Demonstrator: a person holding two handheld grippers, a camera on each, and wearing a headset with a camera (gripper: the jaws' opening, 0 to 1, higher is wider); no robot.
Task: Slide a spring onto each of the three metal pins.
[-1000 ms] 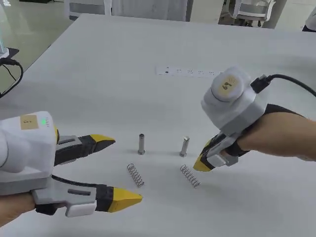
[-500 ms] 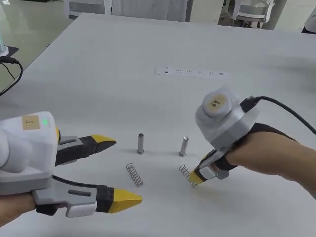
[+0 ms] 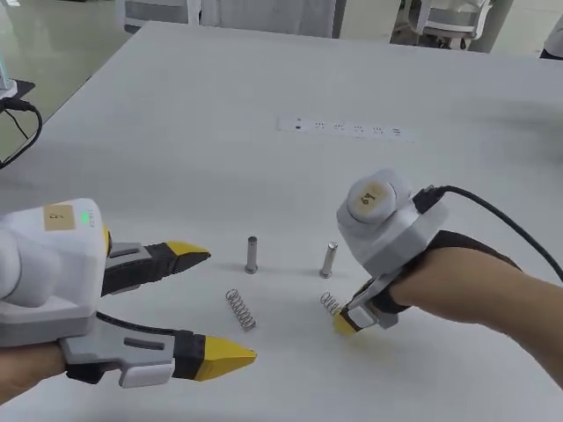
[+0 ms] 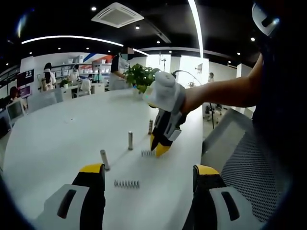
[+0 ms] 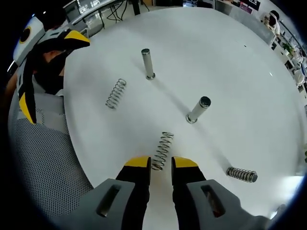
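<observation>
1. While the table [image 3: 264, 88] carries the parts, the left gripper [image 4: 149, 168] hovers low over it, jaws wide apart.
2. The right gripper [image 5: 161, 162] tips down to the table, jaws narrowly apart astride a spring [image 5: 163, 146] at its near end.
3. A pin [image 5: 147, 63] and a second pin [image 5: 198, 110] stand bare and upright; a third pin [image 5: 241, 174] wears a spring.
4. A loose spring [image 5: 115, 93] lies flat near the first pin, not touching it.

The white-bodied left gripper [image 3: 218, 304] and right gripper [image 3: 346, 322] have black jaws tipped yellow, and a black cable [image 3: 475, 199] runs from the right gripper.
</observation>
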